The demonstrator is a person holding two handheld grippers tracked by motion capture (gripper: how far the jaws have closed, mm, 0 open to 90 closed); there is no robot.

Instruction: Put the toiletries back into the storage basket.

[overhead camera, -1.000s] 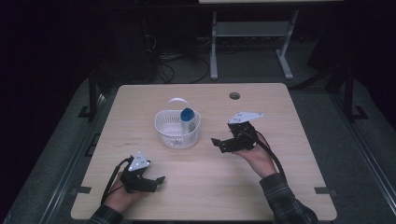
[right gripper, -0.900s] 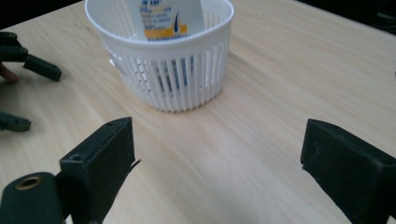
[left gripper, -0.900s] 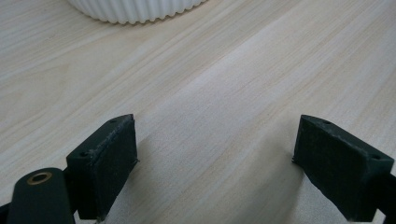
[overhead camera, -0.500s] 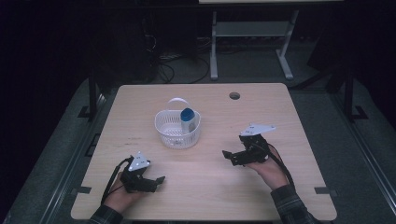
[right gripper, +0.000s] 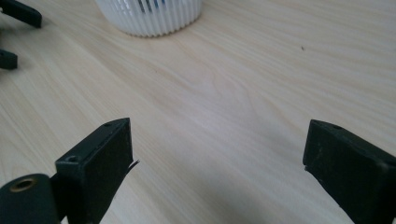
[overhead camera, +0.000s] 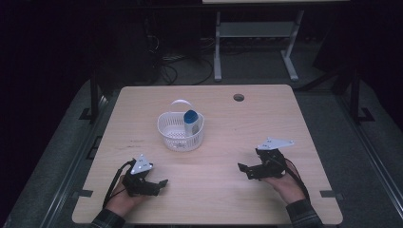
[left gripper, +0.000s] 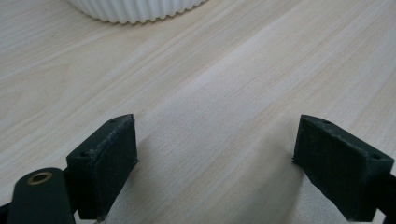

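Note:
A white ribbed basket (overhead camera: 180, 133) with a hoop handle stands near the middle of the wooden table (overhead camera: 228, 118). Inside it leans a white bottle with a blue cap (overhead camera: 191, 119). My left gripper (overhead camera: 159, 185) rests low at the front left, open, nothing between its jaws. My right gripper (overhead camera: 243, 170) sits at the front right, open and empty too. The left gripper view has its gripper (left gripper: 215, 163) over bare wood with the basket's base (left gripper: 135, 9) at the top. In the right gripper view the gripper (right gripper: 217, 163) faces the basket (right gripper: 149, 16).
A round cable hole (overhead camera: 238, 97) lies near the table's far edge. The left gripper's jaw tips (right gripper: 14, 18) appear at the top left of the right gripper view. Behind the table stands a grey metal frame (overhead camera: 256, 38) on a dark floor with cables.
My right gripper has drawn back from beside the basket toward the front right of the table and come down lower. The left gripper has stayed put.

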